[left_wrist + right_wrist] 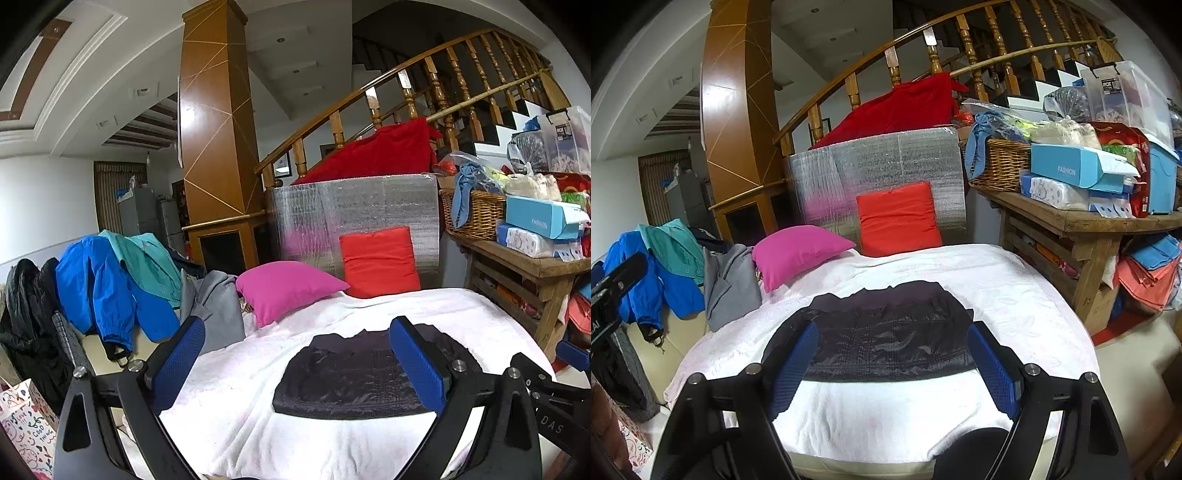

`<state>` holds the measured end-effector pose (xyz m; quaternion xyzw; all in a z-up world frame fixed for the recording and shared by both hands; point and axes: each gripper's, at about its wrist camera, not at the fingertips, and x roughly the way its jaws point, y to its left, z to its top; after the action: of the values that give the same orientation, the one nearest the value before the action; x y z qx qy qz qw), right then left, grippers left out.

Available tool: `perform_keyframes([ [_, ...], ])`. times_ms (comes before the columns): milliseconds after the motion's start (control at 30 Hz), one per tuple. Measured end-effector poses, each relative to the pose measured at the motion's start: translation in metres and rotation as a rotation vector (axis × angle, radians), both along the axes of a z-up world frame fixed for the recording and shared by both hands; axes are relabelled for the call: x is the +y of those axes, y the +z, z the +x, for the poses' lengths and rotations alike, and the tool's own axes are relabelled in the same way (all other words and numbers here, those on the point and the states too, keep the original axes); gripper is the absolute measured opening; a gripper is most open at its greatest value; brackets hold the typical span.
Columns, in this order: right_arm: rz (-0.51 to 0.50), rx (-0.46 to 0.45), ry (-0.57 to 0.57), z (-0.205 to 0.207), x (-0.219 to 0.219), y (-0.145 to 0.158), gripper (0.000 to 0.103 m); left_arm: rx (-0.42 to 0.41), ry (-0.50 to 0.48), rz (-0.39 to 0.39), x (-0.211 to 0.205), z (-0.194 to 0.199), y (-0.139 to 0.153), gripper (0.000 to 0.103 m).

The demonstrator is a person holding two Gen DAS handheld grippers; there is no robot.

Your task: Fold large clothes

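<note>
While my left hand-held gripper [295, 365] hangs over the near edge of the bed [388, 306], its blue pads spread wide with nothing between them, I look past it at the dark garment [343, 376] lying on the white blanket. It sits toward the near right part of the bed, already squared into a compact rectangle, with a neck or hem edge bunched along its far side. Off the bed's left edge a heap waits: a blue jacket [96, 284], a teal shirt [147, 262] and a grey garment [218, 306]. A pink pillow [284, 288] and a red cushion [380, 262] mark the far edge. I judge this piece is at or near its last fold, so the next move calls for either one closing fold or lifting it aside and drawing a fresh garment from the heap.

From my right wrist, the right hand-held gripper [894, 365] is likewise released, jaws standing wide and empty, just above the garment's near edge. Here the dark garment [882, 332] lies in the middle of the bed, near its front edge. Its cloth is thin and glossy, quilted in a faint grid, with shallow wrinkles catching the light. Such slick fabric may slide when pinched, so I would take the near corners firmly. The cluttered wooden counter [1082, 221] stands beside the bed's right edge.
</note>
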<state>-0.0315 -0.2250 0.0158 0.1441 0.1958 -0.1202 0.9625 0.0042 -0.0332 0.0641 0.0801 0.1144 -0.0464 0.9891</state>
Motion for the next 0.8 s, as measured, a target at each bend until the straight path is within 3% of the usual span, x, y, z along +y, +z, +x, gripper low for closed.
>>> perform_keyframes([
  [800, -0.017, 0.006, -0.004, 0.008, 0.013, 0.005, 0.086, 0.013, 0.009, -0.011, 0.005, 0.004, 0.000, 0.100],
])
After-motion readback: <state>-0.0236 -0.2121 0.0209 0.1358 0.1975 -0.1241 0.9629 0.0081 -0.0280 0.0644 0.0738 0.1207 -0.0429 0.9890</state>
